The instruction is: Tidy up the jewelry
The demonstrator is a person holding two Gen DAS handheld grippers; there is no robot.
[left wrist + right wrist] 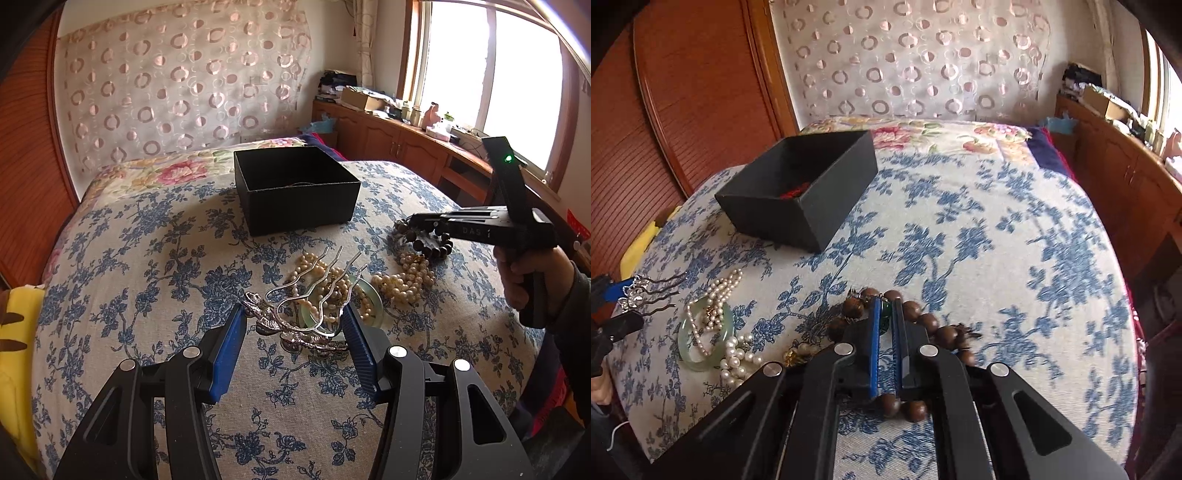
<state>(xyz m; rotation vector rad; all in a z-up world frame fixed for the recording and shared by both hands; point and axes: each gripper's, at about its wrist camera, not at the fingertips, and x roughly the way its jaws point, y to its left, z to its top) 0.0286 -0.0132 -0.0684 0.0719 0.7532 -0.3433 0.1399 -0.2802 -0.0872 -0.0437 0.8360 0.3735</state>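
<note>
The bed (155, 236), covered in a blue floral cloth, filled most of both views and carried all the jewelry. A black open-topped box (295, 188) stood on it beyond the pieces, with something red lying inside in the right wrist view; the rest of its contents could not be made out. A wooden cabinet (399, 140) under the window ran along one side, its top cluttered and too small to read.

The left gripper (295, 321) had its blue pads clamped on the ornate head of a silver hair comb (295, 325), its wavy prongs pointing towards the box and crossing over a pale green bangle (701, 343) and loose pearl strands (735, 354). The right gripper (885, 314) had its fingers nearly together, clamped on a brown wooden bead bracelet (923, 317) at a green bead; the gripper body hid part of the loop. A hand (524, 277) held its handle, cut off at the frame edge.
</note>
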